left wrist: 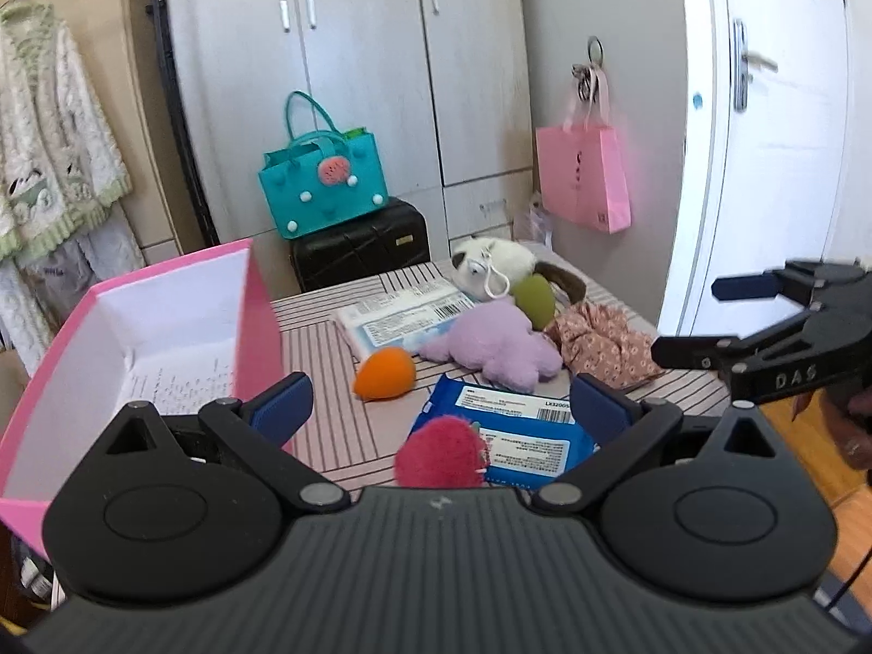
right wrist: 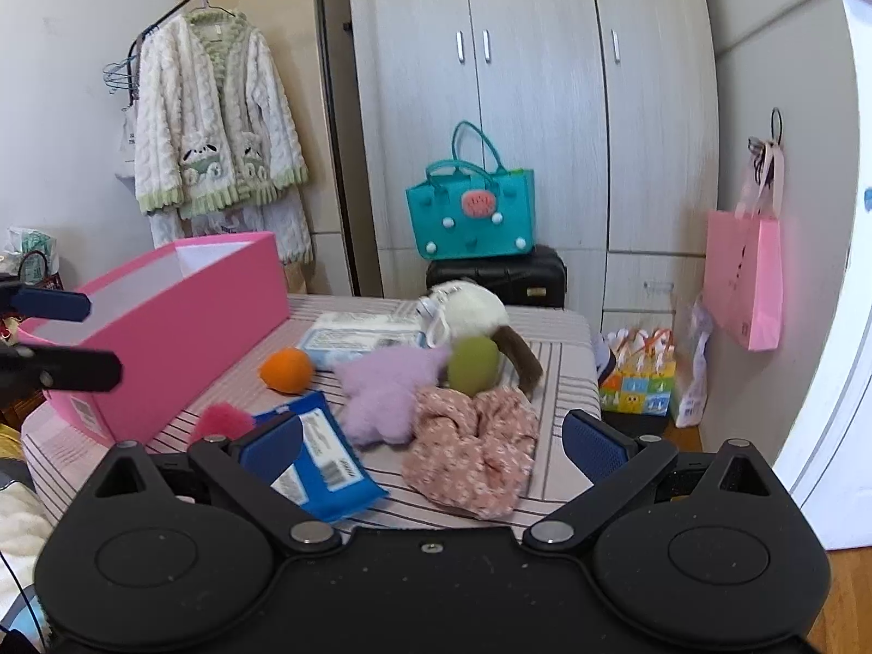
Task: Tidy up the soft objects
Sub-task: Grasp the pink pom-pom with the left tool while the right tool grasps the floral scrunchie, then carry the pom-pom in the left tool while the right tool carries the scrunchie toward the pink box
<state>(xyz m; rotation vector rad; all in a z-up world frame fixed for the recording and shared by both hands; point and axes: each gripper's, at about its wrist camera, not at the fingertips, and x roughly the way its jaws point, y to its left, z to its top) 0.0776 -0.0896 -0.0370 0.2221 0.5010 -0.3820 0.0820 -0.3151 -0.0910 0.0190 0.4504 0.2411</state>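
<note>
I hold my left gripper point(left wrist: 438, 409) and my right gripper point(right wrist: 433, 438) above the striped table point(right wrist: 561, 376), both spread wide and holding nothing. The soft toys lie beside the pink box point(right wrist: 180, 316). My left gripper hides part of the red fluffy ball point(left wrist: 441, 452).

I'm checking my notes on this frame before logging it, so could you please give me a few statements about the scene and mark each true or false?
1. Both the left gripper and the right gripper are open and hold nothing. True.
2. The orange plush already lies inside the pink box. False: it lies on the striped table, outside the box.
3. The purple plush lies beside the floral cloth. True.
4. The teal bag hangs from a wall hook. False: it stands on a black case.
5. The blue packet stands upright. False: it lies flat.
</note>
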